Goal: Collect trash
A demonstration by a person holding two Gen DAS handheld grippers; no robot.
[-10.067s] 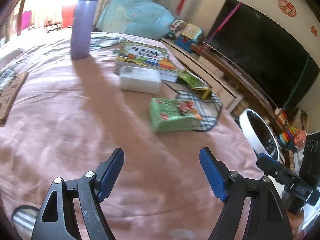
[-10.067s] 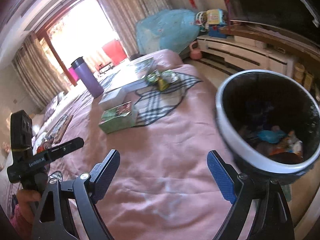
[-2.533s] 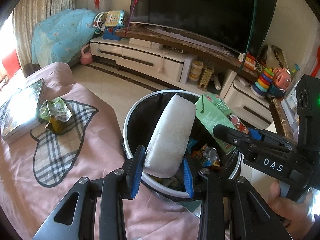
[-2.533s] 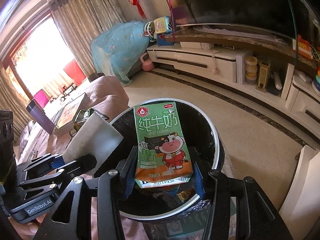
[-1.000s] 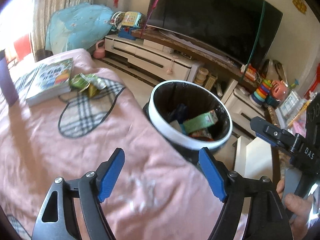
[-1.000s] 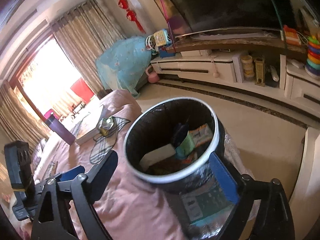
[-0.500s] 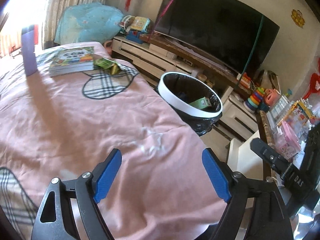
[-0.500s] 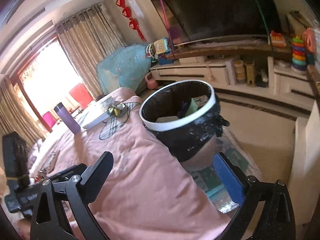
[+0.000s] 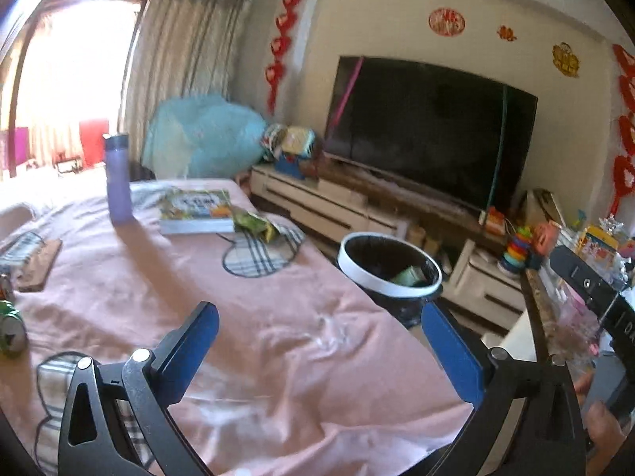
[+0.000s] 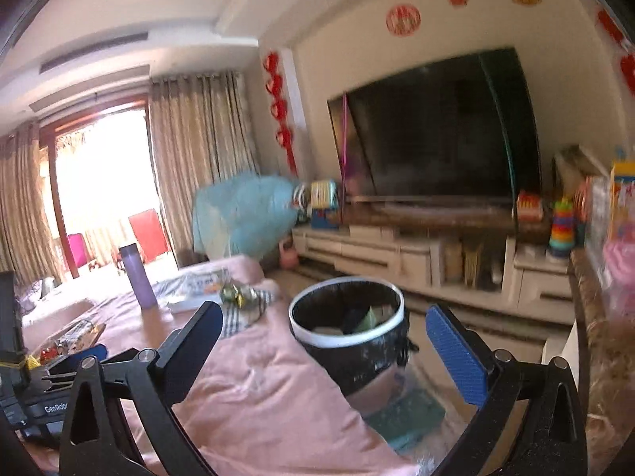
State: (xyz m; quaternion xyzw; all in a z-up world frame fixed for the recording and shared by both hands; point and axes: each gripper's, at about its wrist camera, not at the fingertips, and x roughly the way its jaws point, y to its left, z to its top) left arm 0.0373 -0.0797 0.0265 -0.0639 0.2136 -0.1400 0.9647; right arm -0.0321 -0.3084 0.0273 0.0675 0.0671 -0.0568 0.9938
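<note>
The black trash bin with a white rim (image 9: 389,283) stands on the floor beside the pink bed, with a green milk carton (image 9: 408,276) and a white block (image 10: 327,331) lying inside it. My left gripper (image 9: 317,317) hovers over the bed, well back from the bin; its jaws are opening and nothing is between them. My right gripper (image 10: 322,311) is open wide and empty, facing the bin (image 10: 345,341) from a distance. A crumpled green wrapper (image 9: 256,226) lies on the plaid patch of the bed. A green can (image 9: 10,329) sits at the bed's left edge.
A purple bottle (image 9: 118,182), a picture book (image 9: 194,206) and a wooden board (image 9: 39,260) rest on the bed. A large TV (image 9: 428,131) stands on a low white cabinet behind the bin, with toys at the right. A hand holds the other gripper's handle at the lower right.
Both grippers have drawn back from the bin and tilted up, so the bin looks smaller and farther. The left jaws have spread a little wider.
</note>
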